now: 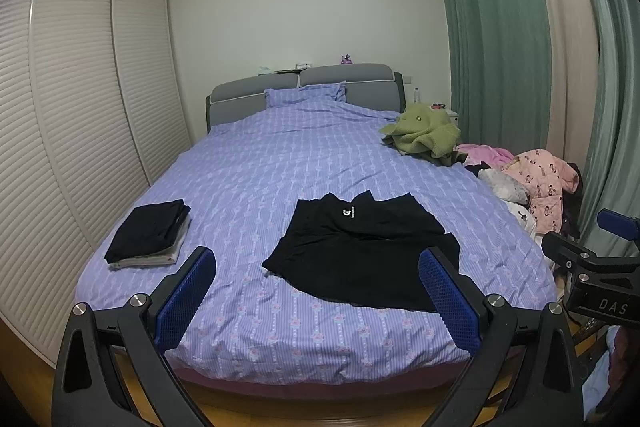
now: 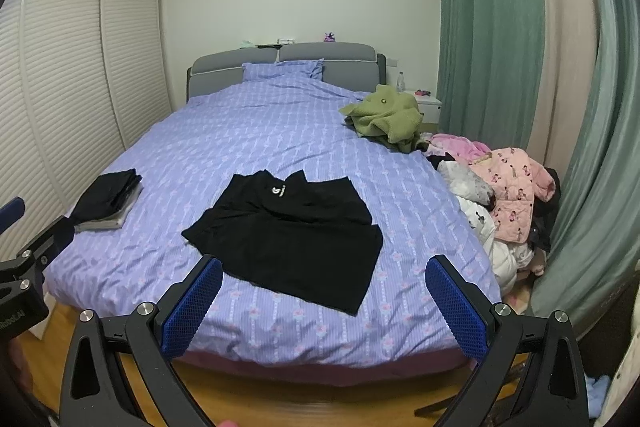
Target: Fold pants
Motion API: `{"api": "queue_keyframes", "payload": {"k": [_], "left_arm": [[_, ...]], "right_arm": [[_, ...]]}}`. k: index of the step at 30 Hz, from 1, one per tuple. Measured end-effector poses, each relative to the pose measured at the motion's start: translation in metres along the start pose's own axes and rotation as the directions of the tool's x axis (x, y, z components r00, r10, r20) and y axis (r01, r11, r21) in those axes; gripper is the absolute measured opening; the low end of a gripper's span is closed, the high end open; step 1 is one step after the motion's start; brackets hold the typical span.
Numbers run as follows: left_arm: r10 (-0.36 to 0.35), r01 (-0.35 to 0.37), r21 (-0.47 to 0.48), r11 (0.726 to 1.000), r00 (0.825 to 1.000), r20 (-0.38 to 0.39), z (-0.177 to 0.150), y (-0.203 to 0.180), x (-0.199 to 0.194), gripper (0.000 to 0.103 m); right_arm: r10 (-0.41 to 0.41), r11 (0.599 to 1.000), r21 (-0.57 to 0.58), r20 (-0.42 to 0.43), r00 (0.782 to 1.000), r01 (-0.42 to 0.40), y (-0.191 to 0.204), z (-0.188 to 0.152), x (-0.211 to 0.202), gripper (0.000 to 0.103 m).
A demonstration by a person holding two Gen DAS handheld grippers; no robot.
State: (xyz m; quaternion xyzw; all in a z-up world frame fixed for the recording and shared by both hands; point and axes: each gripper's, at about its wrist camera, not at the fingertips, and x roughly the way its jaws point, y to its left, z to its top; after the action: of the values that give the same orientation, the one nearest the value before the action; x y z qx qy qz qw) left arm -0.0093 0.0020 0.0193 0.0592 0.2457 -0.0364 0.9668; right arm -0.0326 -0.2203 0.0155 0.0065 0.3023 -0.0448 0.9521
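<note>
Black pants [image 1: 362,251] with a small white logo lie loosely folded on the purple bed cover [image 1: 280,163], near the foot of the bed; they also show in the right wrist view [image 2: 292,235]. My left gripper [image 1: 316,267] is open and empty, held above the bed's foot edge, short of the pants. My right gripper [image 2: 324,275] is open and empty, also above the foot edge in front of the pants. The right gripper's body shows at the right edge of the left wrist view [image 1: 596,263].
A stack of folded clothes [image 1: 150,237] sits at the bed's left. A green garment [image 1: 424,133] lies at the far right of the bed. A heap of clothes with a pink jacket [image 1: 536,183] lies along the right edge. Louvred wardrobe doors [image 1: 80,107] stand left, green curtains [image 1: 492,27] right.
</note>
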Motion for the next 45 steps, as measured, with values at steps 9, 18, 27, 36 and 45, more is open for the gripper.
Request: {"api": "queue_keyframes", "payload": {"k": [9,18,27,36,45], "left_arm": [[-0.006,0.006,-0.004,1.0,1.0,0.006,0.0,-0.004,-0.001,0.103],[-0.009,0.009,-0.001,1.0,1.0,0.007,-0.002,-0.006,0.0,0.103],[-0.01,0.01,0.002,1.0,1.0,0.016,0.002,-0.007,0.003,0.103],[-0.012,0.011,0.008,1.0,0.999,0.03,0.005,-0.009,0.004,0.103],[-0.021,0.021,0.017,1.0,1.0,0.014,0.005,-0.011,0.01,0.103]], "right_arm": [[0.002,1.0,0.002,0.008,1.0,-0.002,-0.006,-0.001,0.003,0.103],[0.003,1.0,0.002,0.009,1.0,-0.003,-0.007,-0.002,0.003,0.103],[0.002,1.0,-0.003,0.012,1.0,-0.002,-0.008,0.002,0.005,0.103],[-0.002,1.0,-0.005,0.01,1.0,0.002,-0.01,0.004,0.005,0.103],[-0.007,1.0,0.001,-0.003,1.0,0.007,-0.014,0.008,0.011,0.103]]}}
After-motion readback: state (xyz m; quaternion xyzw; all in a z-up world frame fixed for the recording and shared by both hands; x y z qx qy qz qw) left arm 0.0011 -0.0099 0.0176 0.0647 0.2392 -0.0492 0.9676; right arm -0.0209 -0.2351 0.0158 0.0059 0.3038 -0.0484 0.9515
